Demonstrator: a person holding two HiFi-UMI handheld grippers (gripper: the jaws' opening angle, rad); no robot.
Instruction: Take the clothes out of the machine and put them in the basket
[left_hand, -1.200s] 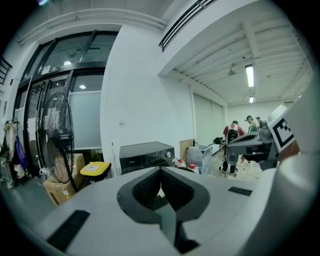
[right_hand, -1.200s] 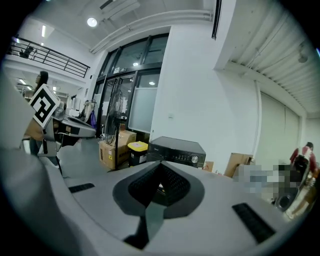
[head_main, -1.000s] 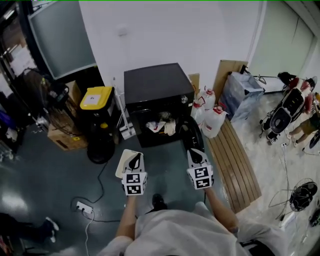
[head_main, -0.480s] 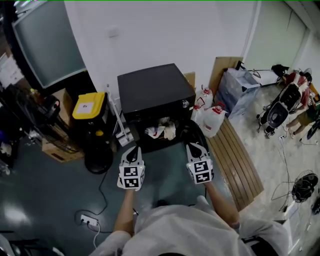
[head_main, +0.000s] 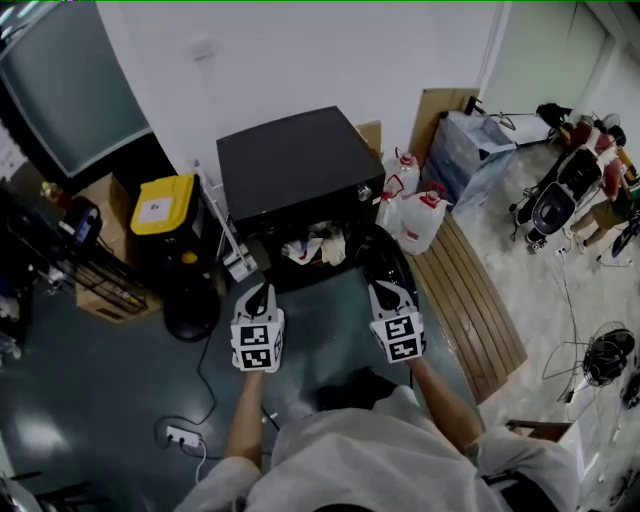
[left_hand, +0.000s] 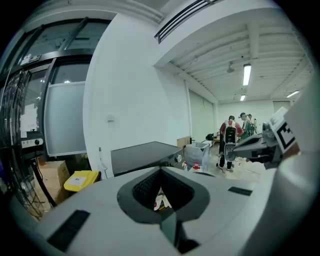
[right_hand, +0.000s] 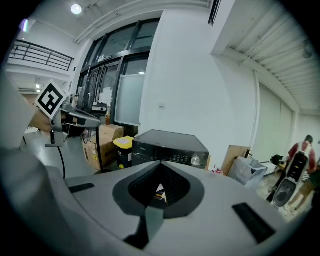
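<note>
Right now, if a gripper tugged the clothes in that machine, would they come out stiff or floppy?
Probably floppy: the clothes lie crumpled in a loose heap at the mouth of the black machine. Likely light, since they look like thin fabric. The pieces seem tangled, so one tug may drag others along.

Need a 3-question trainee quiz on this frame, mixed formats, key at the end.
1. True or false: the machine has its door open, with clothes showing in the opening.
2. In the head view, which of these stands on the machine's left side? A) yellow-lidded bin B) white jugs C) wooden slats
3. Fill in: the left gripper and the right gripper both have their jaws ____, with nothing between them.

Key: 1 true; 2 A; 3 shut.
</note>
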